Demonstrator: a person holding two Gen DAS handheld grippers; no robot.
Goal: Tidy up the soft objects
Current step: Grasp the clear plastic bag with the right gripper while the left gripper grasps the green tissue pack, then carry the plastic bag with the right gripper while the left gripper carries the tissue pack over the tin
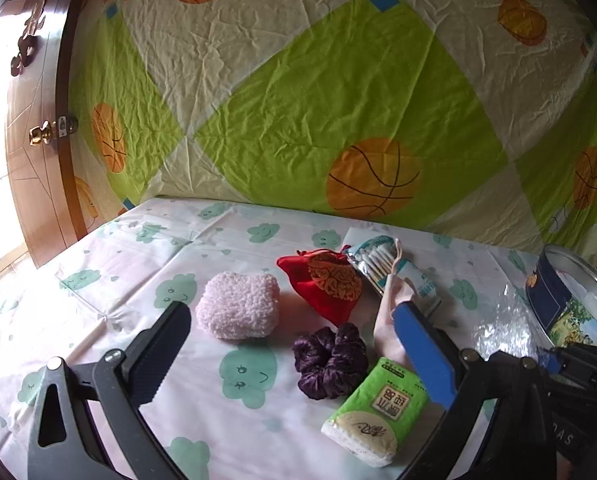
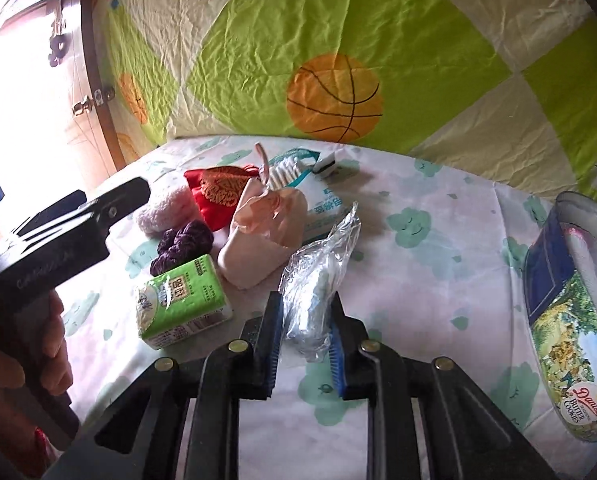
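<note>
Plastic crinkles between the fingers of the right gripper (image 2: 307, 332): its jaws are drawn in on the clear plastic bag (image 2: 318, 280), which holds something white, and the pads press its lower end from both sides. The bag's long axis runs away from the jaws, its twisted top pointing up and back toward the quilt (image 2: 338, 40). It sits on the cloud-print tablecloth (image 2: 438, 280), and whether it is lifted off yet I cannot tell.

The relation that matters next is sideways — the open cookie tin (image 2: 570, 320) lies well apart to the right of the pinched bag, with bare cloth between them. In my judgement that tin is the likely place to put things, and the right hand is plainly the nearer 1.

The left gripper (image 1: 294, 344) hangs with its jaws spread wide and nothing pinched, over the cluster of 4 soft things: fluffy pink pouch (image 1: 238, 306), red drawstring bag (image 1: 324, 280), purple scrunchie (image 1: 330, 362) and green tissue pack (image 1: 374, 412). Behind them lies a cotton swab packet (image 1: 372, 262).
</note>
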